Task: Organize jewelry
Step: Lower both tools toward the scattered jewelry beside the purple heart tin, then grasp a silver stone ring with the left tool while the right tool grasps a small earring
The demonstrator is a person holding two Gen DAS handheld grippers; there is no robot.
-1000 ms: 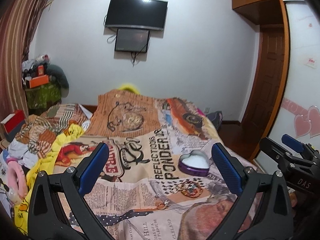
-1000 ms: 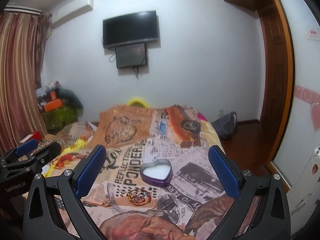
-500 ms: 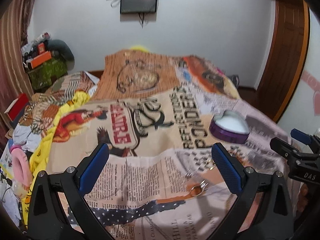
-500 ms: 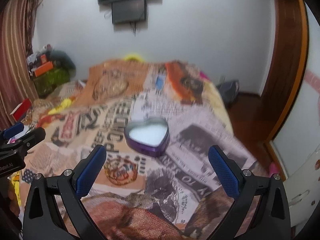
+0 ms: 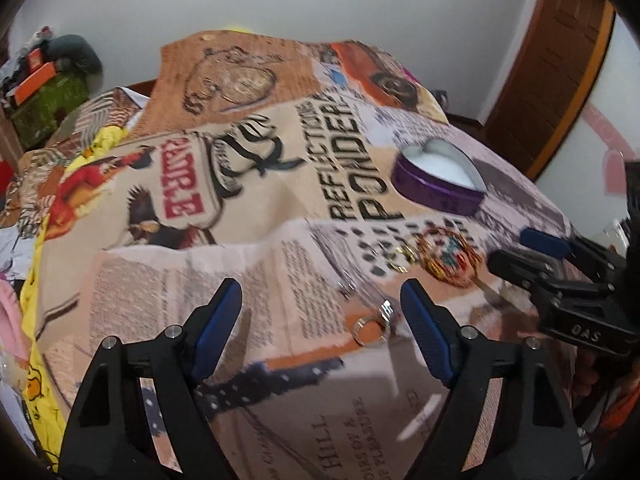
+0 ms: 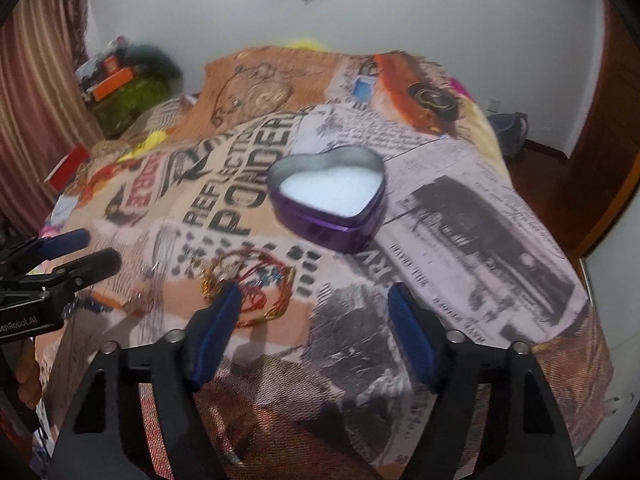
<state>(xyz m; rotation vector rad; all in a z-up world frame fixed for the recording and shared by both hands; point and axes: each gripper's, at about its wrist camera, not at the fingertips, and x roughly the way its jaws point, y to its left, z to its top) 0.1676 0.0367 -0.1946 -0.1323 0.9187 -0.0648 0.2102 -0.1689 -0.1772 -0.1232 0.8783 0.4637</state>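
White walls [image 6: 440, 20], wooden door [image 5: 552, 68] — striped curtain [image 6: 36, 92] left.

- Both my views are evenly lit by soft indoor light; the pale wall [image 5: 360, 12] reads bright without burning out.
- The fisheye bends everything: the wooden door frame [image 5: 576, 92] curves, and black vignette fills the corners.
- Motion blur smears the printed bedspread [image 5: 256, 184], so its lettering is soft in my left view and softer in my right.
- My left gripper [image 5: 322, 322] and right gripper [image 6: 314, 330] look sharper than the cloth behind them.
- Faint, diffuse shadows lie under my fingers.
- The white lining of the heart-shaped tin [image 6: 330, 196] is the brightest patch, nearly featureless.
- The clutter at the far left [image 6: 120, 76] is blurred beyond reading.
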